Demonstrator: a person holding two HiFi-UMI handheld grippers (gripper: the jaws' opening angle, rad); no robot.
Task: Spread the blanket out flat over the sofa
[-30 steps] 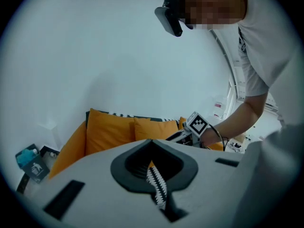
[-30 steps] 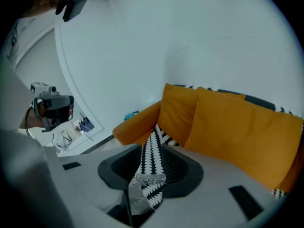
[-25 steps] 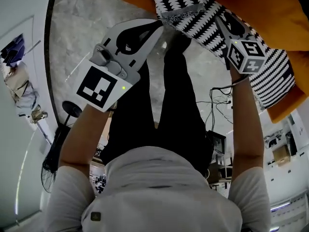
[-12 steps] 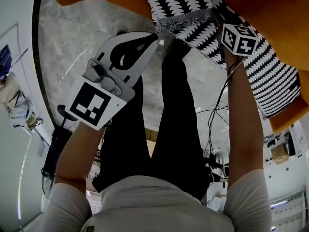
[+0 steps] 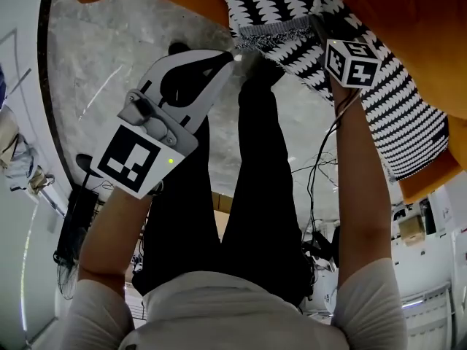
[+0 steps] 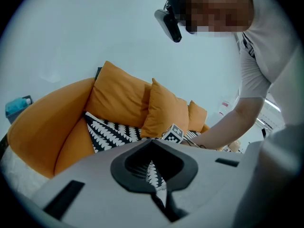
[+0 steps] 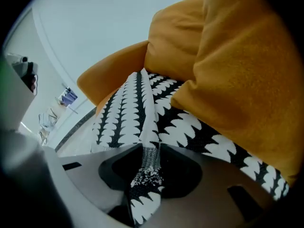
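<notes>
Moved: our right gripper [image 7: 145, 177] reaches farther, arm straight, clamping the blanket [image 5: 379, 100].
Blanket: black-white, rumpled on sofa [image 5: 408, 20].
Left gripper [image 6: 157, 194]: pinching blanket edge.

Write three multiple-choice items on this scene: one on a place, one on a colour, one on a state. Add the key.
1. Where does the blanket lie?
A. On the floor
B. On the sofa seat, in front of the cushions
C. Folded on top of the backrest

2. What colour is the sofa?
A. Grey
B. Blue
C. Orange

3. How do the jaws of the right gripper stand?
A. Shut on the blanket's edge
B. Wide apart with nothing between them
C. Shut on a cushion

Key:
1 B, the patterned cloth lies along the seat below the cushions.
2 C, the arm, seat and cushions are all orange.
3 A, the right gripper view shows the cloth's hem pinched between them.
</notes>
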